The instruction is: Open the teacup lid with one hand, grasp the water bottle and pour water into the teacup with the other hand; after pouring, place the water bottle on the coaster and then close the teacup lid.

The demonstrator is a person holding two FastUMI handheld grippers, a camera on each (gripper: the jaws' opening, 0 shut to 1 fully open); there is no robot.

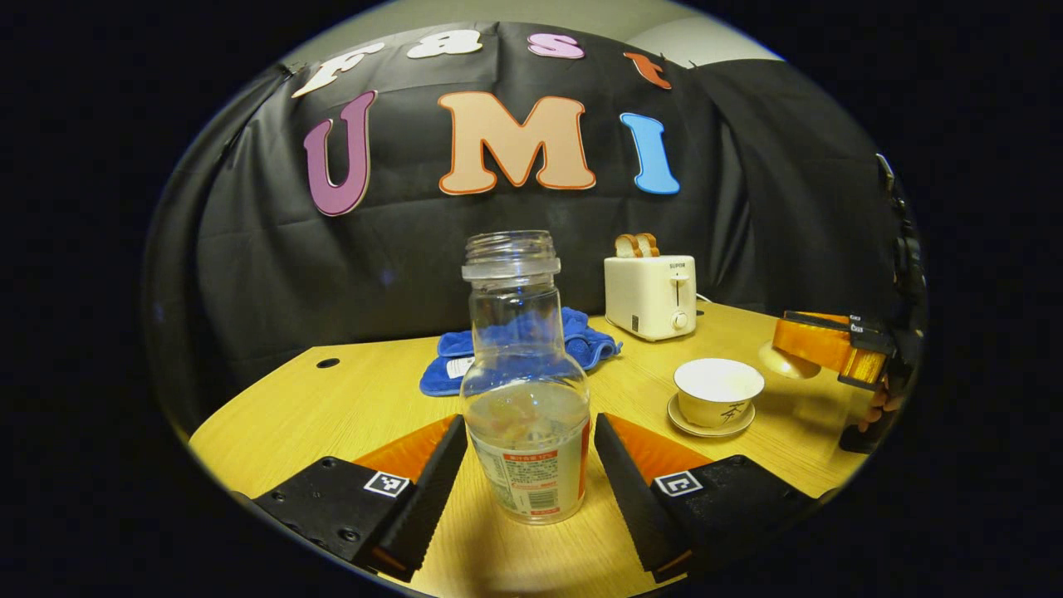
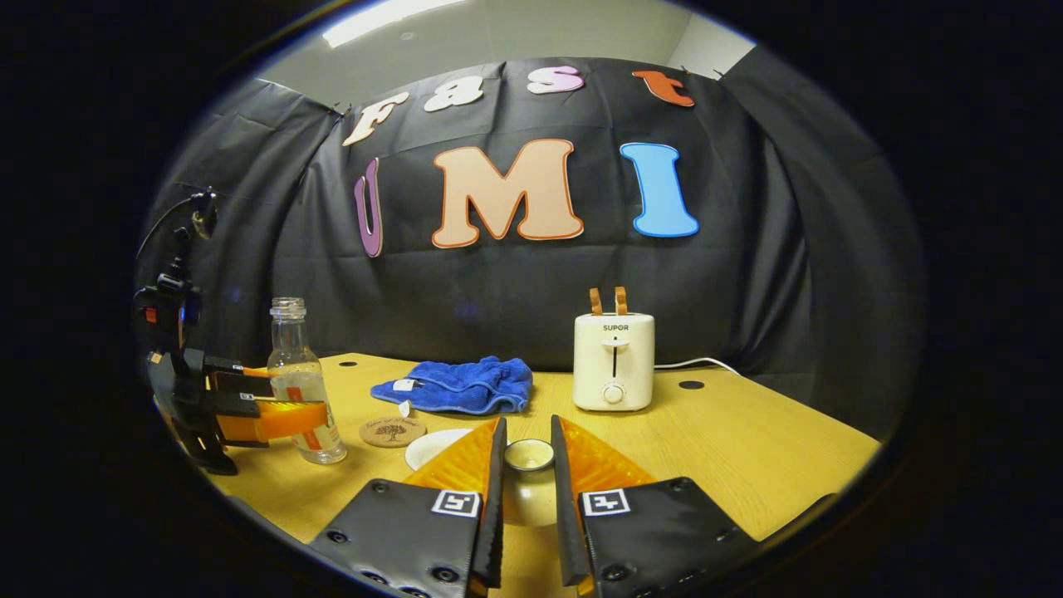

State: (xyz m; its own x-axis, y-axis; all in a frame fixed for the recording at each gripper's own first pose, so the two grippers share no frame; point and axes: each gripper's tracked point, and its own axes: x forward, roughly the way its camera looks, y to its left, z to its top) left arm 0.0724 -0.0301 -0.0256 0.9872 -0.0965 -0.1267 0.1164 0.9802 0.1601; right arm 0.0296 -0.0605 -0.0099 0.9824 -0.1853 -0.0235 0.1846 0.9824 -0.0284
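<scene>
— Fingers of the left hand-held gripper (image 1: 527, 465) are sitting on either side of the water bottle (image 1: 525, 399), and I can see gaps between the black pads and the glass, so the jaws are spread and not pressing on it.

— Bottle standing upright?

— Yes, uncapped and upright on the table (image 1: 349, 399), with a little water lying in its lower part. Behind it a blue towel (image 1: 448, 365) is lying crumpled, and a white toaster (image 1: 650, 295) with bread in its slots is standing farther back to the right.

— And the right hand-held gripper (image 2: 527, 477)?

— It is gripping the teacup lid (image 2: 529, 457) — both fingers are pressing on the small knob, narrowed right down around it. In the left gripper view that same tool is holding the lid off to the right of the teacup (image 1: 718, 392), raised clear of it.

— So the cup is standing open?

— It is sitting on its saucer (image 1: 689, 423), rim uncovered, near the bottle's right. In the right gripper view a round coaster (image 2: 392, 432) is lying just beside the bottle, between it and the saucer's white edge.
</scene>
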